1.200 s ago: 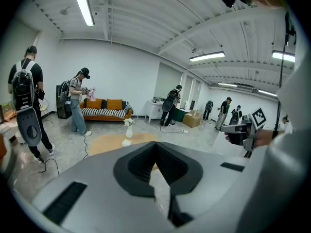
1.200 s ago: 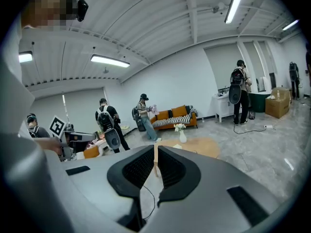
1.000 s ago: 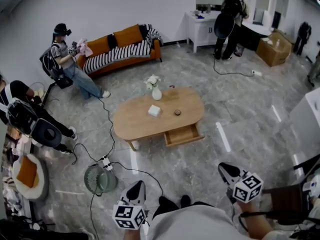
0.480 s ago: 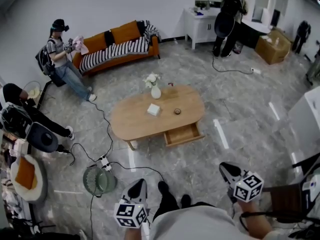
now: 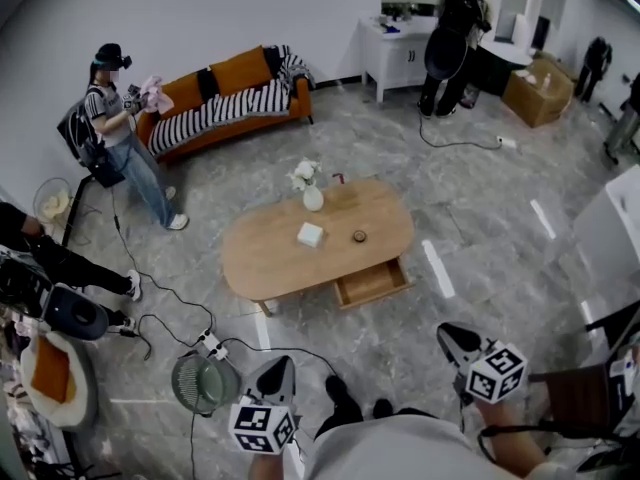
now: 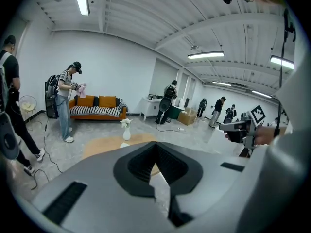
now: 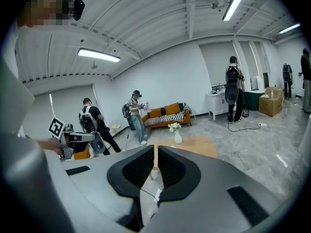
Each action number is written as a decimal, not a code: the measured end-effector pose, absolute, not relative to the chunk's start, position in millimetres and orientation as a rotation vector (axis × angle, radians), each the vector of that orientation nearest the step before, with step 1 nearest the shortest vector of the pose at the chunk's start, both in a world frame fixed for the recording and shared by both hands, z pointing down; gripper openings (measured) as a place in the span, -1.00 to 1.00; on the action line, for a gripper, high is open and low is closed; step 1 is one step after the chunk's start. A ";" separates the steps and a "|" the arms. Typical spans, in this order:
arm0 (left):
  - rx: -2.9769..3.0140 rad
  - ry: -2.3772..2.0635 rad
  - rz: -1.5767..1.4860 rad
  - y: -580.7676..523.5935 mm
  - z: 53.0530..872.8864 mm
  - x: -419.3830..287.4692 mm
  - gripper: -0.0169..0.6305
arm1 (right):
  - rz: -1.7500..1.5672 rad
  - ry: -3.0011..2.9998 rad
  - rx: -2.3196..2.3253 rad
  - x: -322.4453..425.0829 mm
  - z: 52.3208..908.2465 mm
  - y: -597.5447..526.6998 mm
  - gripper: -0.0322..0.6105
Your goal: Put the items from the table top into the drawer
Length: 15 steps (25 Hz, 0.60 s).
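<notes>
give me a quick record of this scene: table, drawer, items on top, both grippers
table: oval wooden coffee table, ahead of both grippers, out of contact
drawer: open, looks empty
on top: vase of white flowers, white box, small dark round item
left gripper: shut, empty
right gripper: shut, empty

My left tool (image 5: 277, 368) and right tool (image 5: 452, 336) are grey with black ribbed pads; their marker cubes (image 5: 262, 428) are white with black squares. The oval desk (image 5: 262, 258) is pale honey wood, and its drawer (image 5: 372, 284) matches. On it I see a white box (image 5: 310, 234), a small dark round thing (image 5: 359, 236) and a white vase (image 5: 313, 200) of white flowers (image 5: 303, 168). The sofa (image 5: 250, 71) is orange under a black-and-white striped blanket (image 5: 225, 110). The floor (image 5: 480, 198) is grey marbled tile with white streaks.
</notes>
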State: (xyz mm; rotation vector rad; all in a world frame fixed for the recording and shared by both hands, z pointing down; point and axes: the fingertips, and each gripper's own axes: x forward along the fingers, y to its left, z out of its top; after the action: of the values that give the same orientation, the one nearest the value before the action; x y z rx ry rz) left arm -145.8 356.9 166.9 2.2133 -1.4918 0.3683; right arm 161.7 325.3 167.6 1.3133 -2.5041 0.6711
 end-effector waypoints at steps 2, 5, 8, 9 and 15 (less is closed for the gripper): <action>2.226 -1.472 0.375 343.8 168.7 -154.7 -0.94 | 0.671 -2.496 1.329 152.4 168.2 316.1 -0.75; 2.247 -1.439 0.385 325.5 170.6 -167.0 -0.94 | 0.660 -2.484 1.346 138.6 168.7 303.7 -0.75; 2.269 -1.399 0.398 311.0 172.8 -175.3 -0.94 | 0.645 -2.469 1.359 127.0 168.7 292.2 -0.75; 2.277 -1.386 0.404 307.1 173.5 -178.1 -0.94 | 0.640 -2.464 1.364 123.2 168.5 288.7 -0.75; 2.316 -1.332 0.427 287.7 180.4 -192.4 -0.94 | 0.627 -2.450 1.394 105.5 168.5 274.5 -0.75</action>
State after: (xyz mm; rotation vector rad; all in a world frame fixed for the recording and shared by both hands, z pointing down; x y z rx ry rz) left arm -192.4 287.7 180.4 2.3160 -1.3323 0.4274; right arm 105.5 274.5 168.5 1.3942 -2.4500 0.6269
